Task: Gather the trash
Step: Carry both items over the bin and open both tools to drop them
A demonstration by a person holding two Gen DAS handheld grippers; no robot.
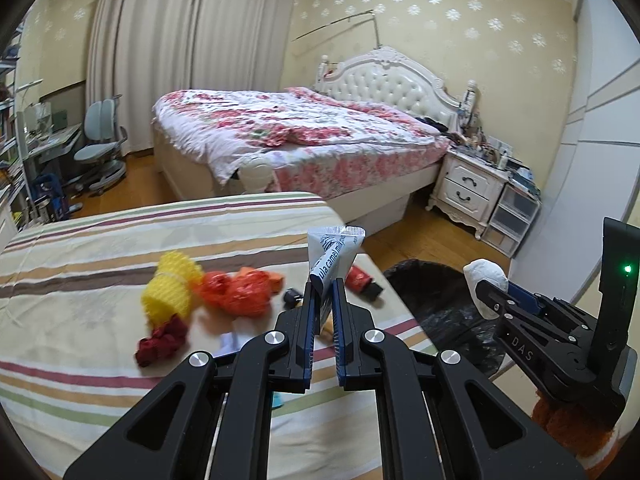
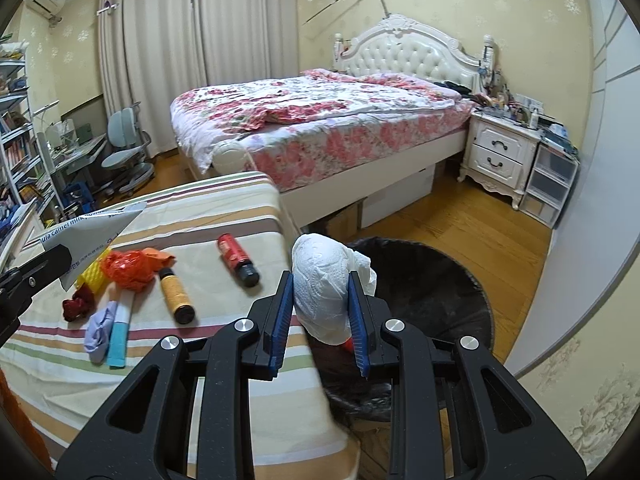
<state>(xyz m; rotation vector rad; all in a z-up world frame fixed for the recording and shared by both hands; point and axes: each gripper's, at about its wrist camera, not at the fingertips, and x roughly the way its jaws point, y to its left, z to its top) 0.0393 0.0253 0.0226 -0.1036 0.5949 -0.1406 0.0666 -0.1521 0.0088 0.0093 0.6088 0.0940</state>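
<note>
Between the left gripper's [image 1: 322, 286] jaws stands a flattened white-and-blue packet [image 1: 334, 252], pinched near its lower end by jaws drawn almost fully together. Just right of it, the right gripper [image 2: 322, 300] has its jaws narrow around a crumpled white tissue wad [image 2: 324, 284], which bulges above and below the pads. Beyond and below those right jaws gapes the black-lined trash bin [image 2: 448, 280], so both pieces look ready to be dropped in; neither has gone in yet.

Plenty seems left. Off to the left of both jaws, on the striped bench [image 2: 224, 208], lie a yellow foam net [image 1: 172, 288], an orange plastic bag [image 1: 240, 292] and a dark red scrap [image 1: 162, 340].

From the right wrist, the bench shows more: a red bottle [image 2: 238, 260], an amber bottle [image 2: 176, 292], a pale lilac scrap [image 2: 98, 330] and a light blue strip [image 2: 118, 342], mostly hidden or blurred in the left view. From the left wrist comes the side-on look at the right gripper over the bin.
</note>
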